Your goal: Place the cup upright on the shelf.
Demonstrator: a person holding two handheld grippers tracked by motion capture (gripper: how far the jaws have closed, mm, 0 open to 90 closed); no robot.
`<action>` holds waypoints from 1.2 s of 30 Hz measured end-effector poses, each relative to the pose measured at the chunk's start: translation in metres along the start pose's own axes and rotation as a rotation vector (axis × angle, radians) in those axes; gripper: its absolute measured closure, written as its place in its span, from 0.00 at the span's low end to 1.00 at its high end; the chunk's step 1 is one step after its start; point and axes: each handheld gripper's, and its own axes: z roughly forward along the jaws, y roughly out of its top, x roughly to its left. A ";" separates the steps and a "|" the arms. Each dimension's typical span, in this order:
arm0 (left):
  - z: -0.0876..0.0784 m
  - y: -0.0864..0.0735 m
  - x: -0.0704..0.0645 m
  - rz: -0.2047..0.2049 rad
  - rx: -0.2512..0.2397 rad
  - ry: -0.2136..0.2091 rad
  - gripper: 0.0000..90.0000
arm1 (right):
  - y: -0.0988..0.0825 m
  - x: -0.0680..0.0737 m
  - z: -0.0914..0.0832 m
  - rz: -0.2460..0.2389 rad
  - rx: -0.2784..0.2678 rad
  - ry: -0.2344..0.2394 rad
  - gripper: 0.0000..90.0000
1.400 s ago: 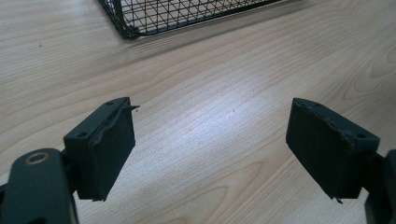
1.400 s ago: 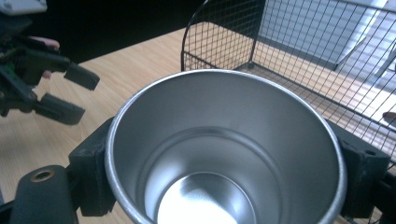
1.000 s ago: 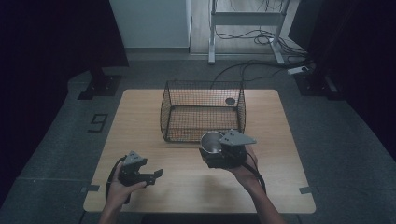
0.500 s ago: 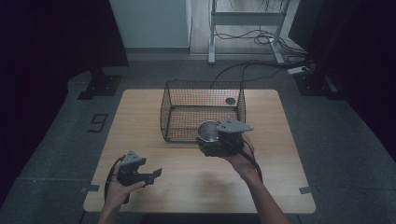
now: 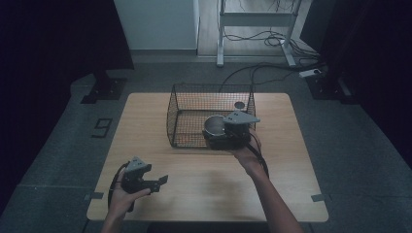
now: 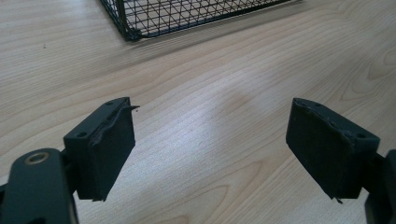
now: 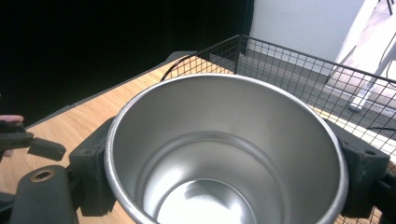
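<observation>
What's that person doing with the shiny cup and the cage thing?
A person holds a gripper in each hand at a wooden table. The right gripper is clamped around a shiny metal cup and holds it up at the near edge of the black wire basket. The cup is empty. The left gripper waits over bare table, its jaws wide open with nothing between them.

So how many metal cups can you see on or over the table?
1. The metal cup is clamped in the right gripper, held at the wire basket's near right corner. A small dark round thing lies in the basket; I cannot tell what.
</observation>
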 end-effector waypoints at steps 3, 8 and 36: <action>0.000 0.000 0.000 0.001 0.000 0.000 0.18 | 0.003 -0.003 0.003 0.003 0.001 -0.008 0.16; 0.000 0.000 0.000 0.001 0.000 -0.002 0.18 | 0.007 -0.008 0.009 0.008 0.008 -0.021 0.16; 0.001 -0.001 0.001 0.001 0.006 -0.005 0.17 | 0.023 -0.031 0.035 0.031 0.039 -0.081 0.16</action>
